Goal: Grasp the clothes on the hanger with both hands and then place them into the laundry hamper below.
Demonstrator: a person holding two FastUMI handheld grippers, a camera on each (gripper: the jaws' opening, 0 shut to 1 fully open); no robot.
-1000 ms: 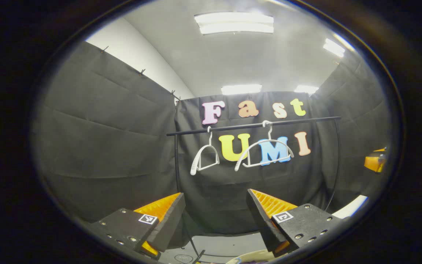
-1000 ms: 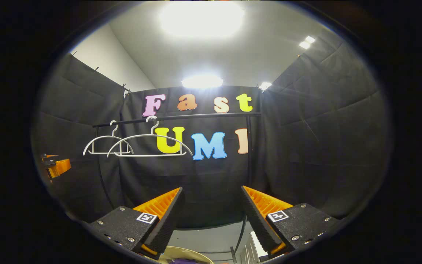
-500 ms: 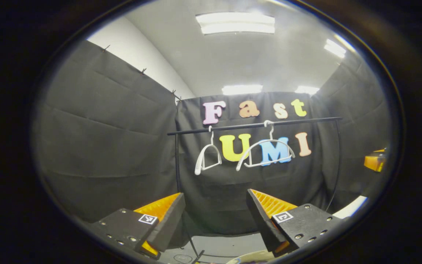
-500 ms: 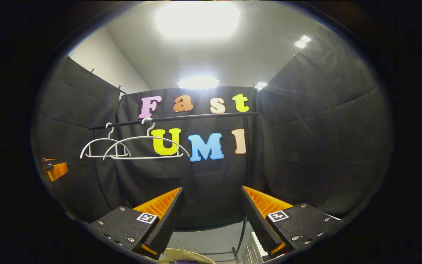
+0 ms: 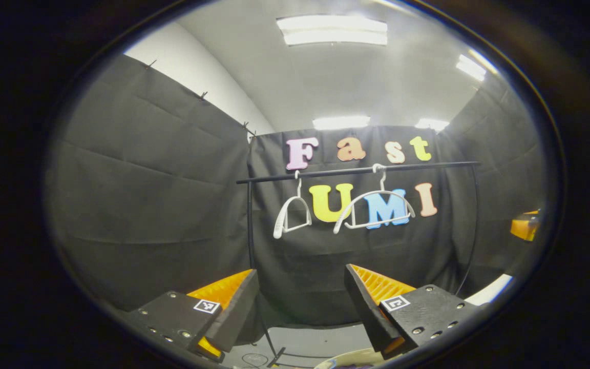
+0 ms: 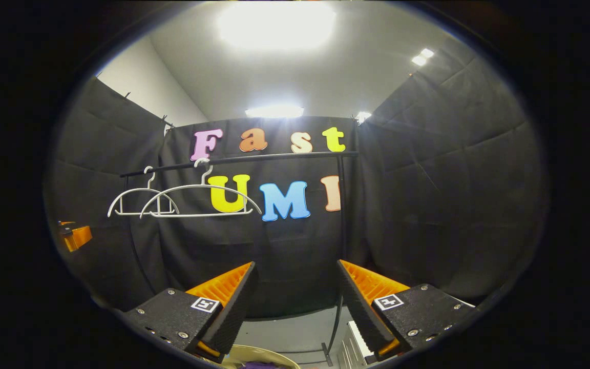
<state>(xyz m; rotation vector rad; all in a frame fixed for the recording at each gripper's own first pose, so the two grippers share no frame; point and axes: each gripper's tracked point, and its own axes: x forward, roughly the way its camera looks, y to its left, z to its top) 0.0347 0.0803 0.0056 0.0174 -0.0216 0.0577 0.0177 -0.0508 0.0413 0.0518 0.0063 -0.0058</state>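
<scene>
Two hangers: the two white hangers (image 5: 374, 212) hang bare on the black rail (image 5: 356, 170), centre of the left gripper view; in the right gripper view they (image 6: 200, 201) sit at middle left under the rail (image 6: 238, 159).
Left gripper: the left gripper (image 5: 300, 302) is at the bottom of its own view, fingers spread wide with nothing between them; its body (image 6: 75, 237) shows at the far left edge of the right gripper view.
Right gripper: the right gripper (image 6: 295, 297) is at the bottom of its view, fingers wide apart and empty; part of it (image 5: 525, 225) appears at the far right edge of the left gripper view.
Laundry hamper: a pale rim of the hamper (image 6: 254, 353) curves along the bottom centre of the right gripper view, and along the bottom edge of the left gripper view (image 5: 346, 356).
Clothes: a purple garment (image 6: 259, 365) lies inside the hamper, just under the rim.
Rail stand: a black upright (image 6: 342, 205) carries the rail's right end.
</scene>
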